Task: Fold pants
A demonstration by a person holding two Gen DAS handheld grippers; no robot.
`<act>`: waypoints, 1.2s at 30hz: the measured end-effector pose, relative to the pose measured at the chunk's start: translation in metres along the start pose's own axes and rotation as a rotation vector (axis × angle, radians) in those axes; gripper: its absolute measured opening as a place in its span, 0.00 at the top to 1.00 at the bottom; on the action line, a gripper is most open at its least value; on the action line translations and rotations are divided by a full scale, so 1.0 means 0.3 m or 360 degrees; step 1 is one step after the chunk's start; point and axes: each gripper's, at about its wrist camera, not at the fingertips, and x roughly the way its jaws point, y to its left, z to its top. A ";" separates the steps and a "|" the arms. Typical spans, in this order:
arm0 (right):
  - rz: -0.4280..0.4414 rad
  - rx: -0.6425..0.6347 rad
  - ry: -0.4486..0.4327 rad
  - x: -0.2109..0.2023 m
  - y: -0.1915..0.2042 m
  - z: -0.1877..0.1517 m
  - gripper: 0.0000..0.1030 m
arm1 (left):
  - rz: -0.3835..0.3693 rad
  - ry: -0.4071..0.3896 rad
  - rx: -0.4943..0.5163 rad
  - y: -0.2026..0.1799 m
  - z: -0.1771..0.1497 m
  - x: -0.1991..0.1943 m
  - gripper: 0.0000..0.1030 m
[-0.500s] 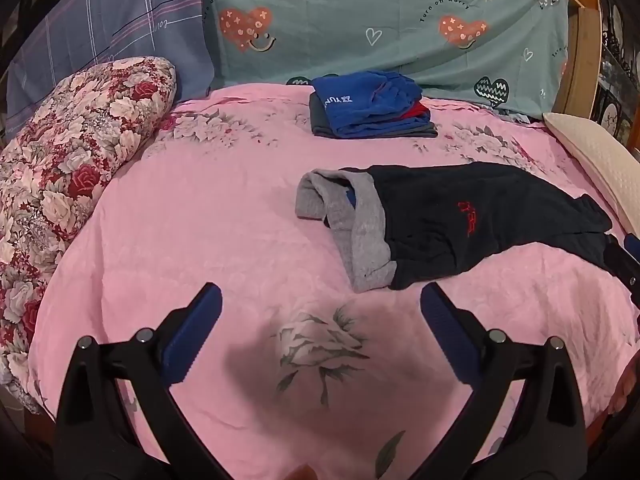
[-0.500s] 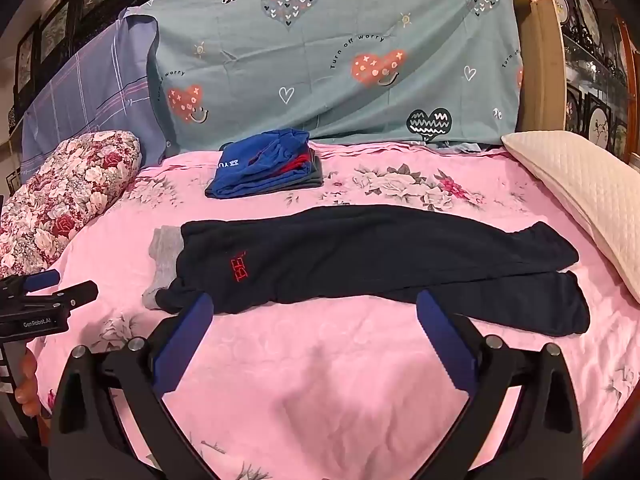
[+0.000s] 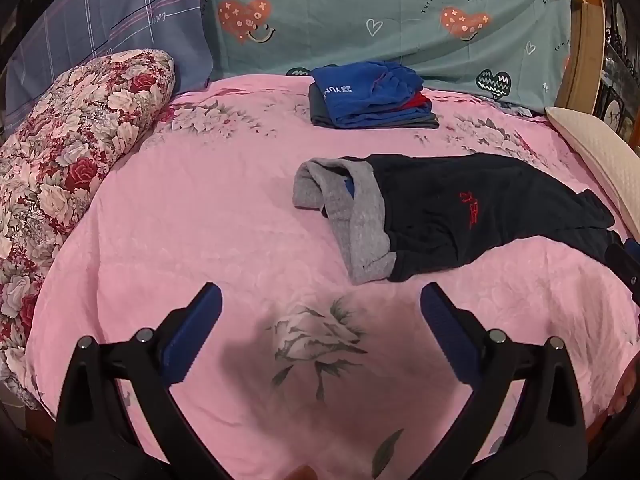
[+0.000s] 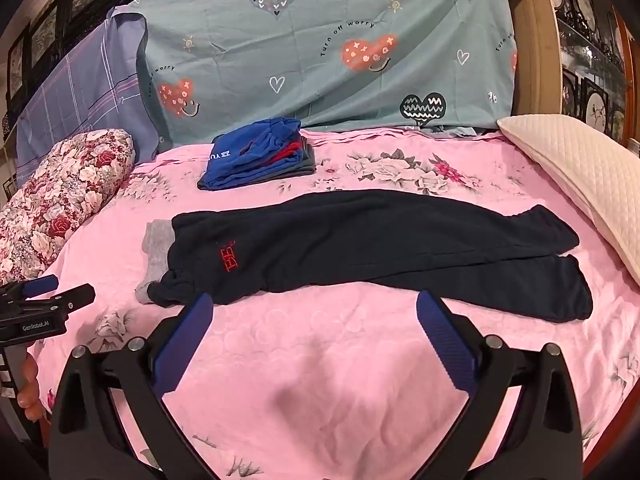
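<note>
Dark navy pants (image 4: pixel 360 248) with a red logo lie flat and lengthwise on the pink bedspread (image 4: pixel 340 360), legs side by side and pointing right. The grey lining of the waistband (image 3: pixel 356 216) is turned out at the left end. The pants also show in the left wrist view (image 3: pixel 472 212). My left gripper (image 3: pixel 320 308) is open and empty, hovering over the bedspread just short of the waistband. My right gripper (image 4: pixel 314 316) is open and empty, just in front of the near edge of the pants, its left fingertip over the edge below the logo.
A stack of folded blue, red and grey clothes (image 4: pixel 260 156) sits at the back. A floral bolster (image 3: pixel 72 148) lies at the left, a cream pillow (image 4: pixel 580 176) at the right. A teal heart-print cover (image 4: pixel 320 48) stands behind. The left gripper shows in the right view (image 4: pixel 36 304).
Both grippers have moved slightly forward towards the pants. The pants have not moved.
</note>
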 end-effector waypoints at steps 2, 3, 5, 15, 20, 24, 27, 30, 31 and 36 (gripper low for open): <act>0.0004 0.0004 0.0003 0.001 -0.003 0.000 0.01 | -0.0002 0.0005 0.0001 -0.001 0.004 -0.004 0.02; 0.0006 0.0008 0.0005 0.001 -0.004 -0.003 0.01 | -0.0002 0.0003 0.0004 -0.003 0.000 -0.005 0.02; 0.0009 0.0013 0.0010 0.003 -0.009 -0.004 0.01 | 0.0005 0.0010 0.0012 -0.013 0.004 0.001 0.02; 0.0014 0.0031 0.0022 0.002 -0.012 -0.009 0.01 | 0.0007 0.0017 0.0012 -0.017 0.007 -0.001 0.02; 0.0015 0.0034 0.0025 0.004 -0.010 -0.011 0.01 | 0.0008 0.0017 0.0008 -0.017 0.008 -0.002 0.02; 0.0020 0.0034 0.0029 0.003 -0.005 -0.016 0.01 | 0.0007 0.0016 0.0005 -0.018 0.004 -0.004 0.02; 0.0026 0.0039 0.0037 0.003 -0.005 -0.017 0.01 | 0.0009 0.0017 0.0002 -0.017 0.005 -0.004 0.02; 0.0028 0.0040 0.0042 0.003 -0.006 -0.018 0.01 | 0.0007 0.0019 0.0000 -0.017 0.003 -0.004 0.02; 0.0028 0.0040 0.0043 0.003 -0.005 -0.018 0.01 | 0.0007 0.0019 0.0000 -0.015 0.003 -0.005 0.02; 0.0030 0.0042 0.0048 0.005 -0.007 -0.019 0.01 | 0.0007 0.0016 -0.0001 -0.013 0.000 -0.006 0.02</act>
